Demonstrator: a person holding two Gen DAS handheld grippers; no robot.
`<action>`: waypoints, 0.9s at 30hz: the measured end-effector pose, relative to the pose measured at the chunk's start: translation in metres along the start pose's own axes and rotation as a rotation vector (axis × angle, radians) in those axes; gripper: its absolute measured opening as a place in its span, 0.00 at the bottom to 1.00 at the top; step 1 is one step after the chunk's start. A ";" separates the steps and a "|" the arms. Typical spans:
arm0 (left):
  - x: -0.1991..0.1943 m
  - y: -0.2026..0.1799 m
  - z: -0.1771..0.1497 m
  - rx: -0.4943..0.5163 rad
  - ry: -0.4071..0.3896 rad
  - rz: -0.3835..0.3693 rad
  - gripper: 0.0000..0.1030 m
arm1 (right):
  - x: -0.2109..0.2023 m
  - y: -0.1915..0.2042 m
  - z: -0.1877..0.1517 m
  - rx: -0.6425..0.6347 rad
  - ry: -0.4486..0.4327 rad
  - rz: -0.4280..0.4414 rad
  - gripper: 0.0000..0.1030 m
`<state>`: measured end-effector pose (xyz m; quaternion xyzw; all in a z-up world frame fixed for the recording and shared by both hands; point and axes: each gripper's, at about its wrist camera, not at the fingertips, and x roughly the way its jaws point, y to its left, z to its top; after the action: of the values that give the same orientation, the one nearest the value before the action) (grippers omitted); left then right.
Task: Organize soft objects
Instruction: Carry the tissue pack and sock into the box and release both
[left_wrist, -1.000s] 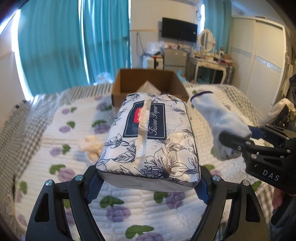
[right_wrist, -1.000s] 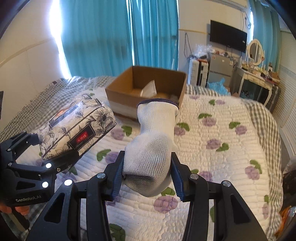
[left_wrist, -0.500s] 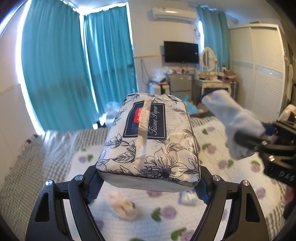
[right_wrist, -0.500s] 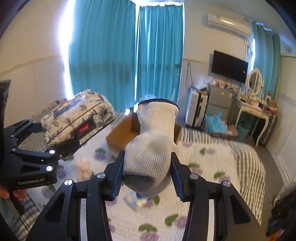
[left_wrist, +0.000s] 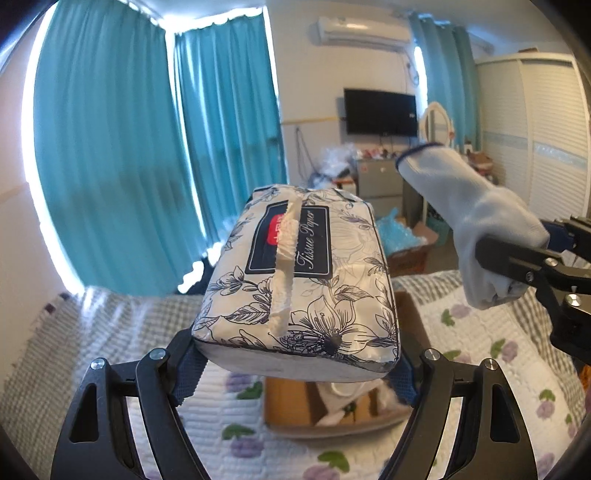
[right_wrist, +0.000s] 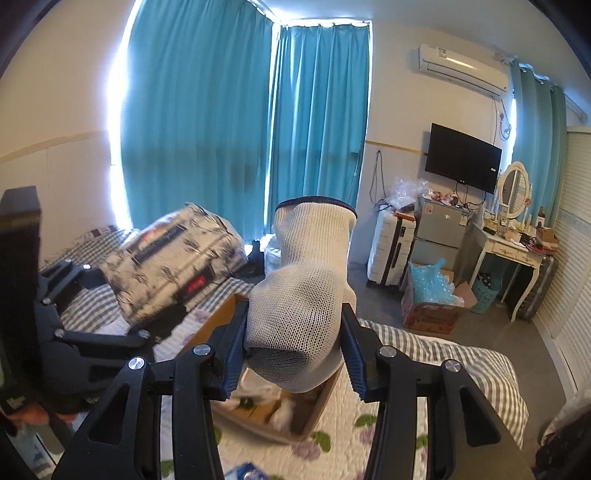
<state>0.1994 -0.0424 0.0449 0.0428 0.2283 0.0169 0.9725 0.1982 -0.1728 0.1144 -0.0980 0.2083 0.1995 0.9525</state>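
Left tongs (left_wrist: 295, 354) clamp the soft, squashy floral plastic tissue pack (left_wrist: 299, 280) by its sides; right tongs (right_wrist: 293, 354) pinch the limp white knitted glove (right_wrist: 303, 295).

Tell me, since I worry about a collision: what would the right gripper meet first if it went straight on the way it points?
Probably nothing close. The right gripper, shut on the white glove, aims above the cardboard box toward the teal curtains; depth is unclear.

Teal curtains (right_wrist: 243, 122) backlit — wall TV (right_wrist: 462, 158), white dressing table (right_wrist: 511, 251), wardrobe (left_wrist: 546, 129).
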 end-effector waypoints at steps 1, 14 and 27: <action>0.015 -0.001 -0.001 -0.008 0.022 -0.010 0.78 | 0.008 -0.002 0.000 0.000 0.004 0.000 0.44; 0.123 -0.020 -0.059 0.022 0.213 -0.025 0.81 | 0.132 -0.025 -0.058 0.051 0.164 0.050 0.45; 0.123 -0.034 -0.065 0.093 0.182 -0.016 0.89 | 0.155 -0.030 -0.078 0.090 0.181 0.074 0.64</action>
<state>0.2813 -0.0651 -0.0711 0.0846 0.3167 0.0024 0.9448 0.3121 -0.1685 -0.0196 -0.0648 0.3059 0.2152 0.9252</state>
